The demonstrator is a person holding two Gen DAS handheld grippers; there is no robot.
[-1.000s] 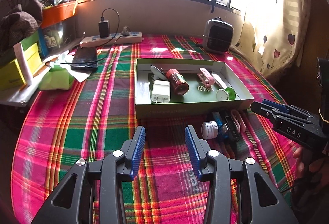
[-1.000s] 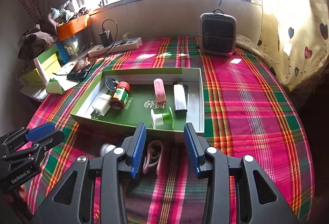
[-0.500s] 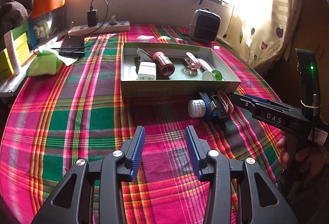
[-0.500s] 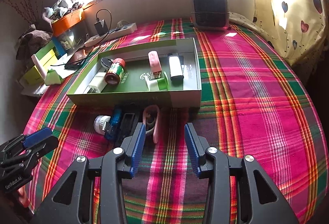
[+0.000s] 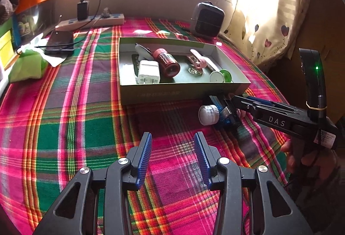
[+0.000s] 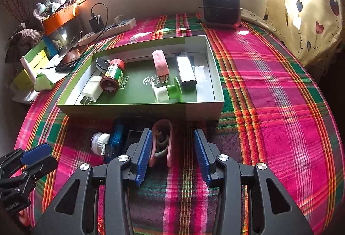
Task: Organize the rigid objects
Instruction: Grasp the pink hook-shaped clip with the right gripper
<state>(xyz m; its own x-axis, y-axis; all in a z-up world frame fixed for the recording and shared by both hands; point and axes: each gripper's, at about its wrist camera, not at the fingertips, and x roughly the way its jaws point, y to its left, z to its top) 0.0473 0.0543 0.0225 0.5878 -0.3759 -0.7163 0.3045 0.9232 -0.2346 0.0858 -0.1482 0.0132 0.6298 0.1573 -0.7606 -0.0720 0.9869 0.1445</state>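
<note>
The right tongs [image 6: 171, 148] have just been opening, with the pink clip [image 6: 162, 144] between the jaws, unheld. The left tongs [image 5: 172, 155] stand half open and empty.

Clutter around a plaid-covered table under a bright window

A small grey heater [image 6: 221, 5] stands at the far edge of the plaid tablecloth [image 6: 269, 88], beside a cream curtain [image 6: 310, 8] printed with hearts. Along the wall lies a white power strip [image 5: 90, 21] with a black charger [image 5: 83, 9] plugged in; a dark phone [image 5: 60, 42] rests on white paper nearby, next to a green packet [image 5: 27, 66] and an orange box [image 6: 60, 17].
</note>
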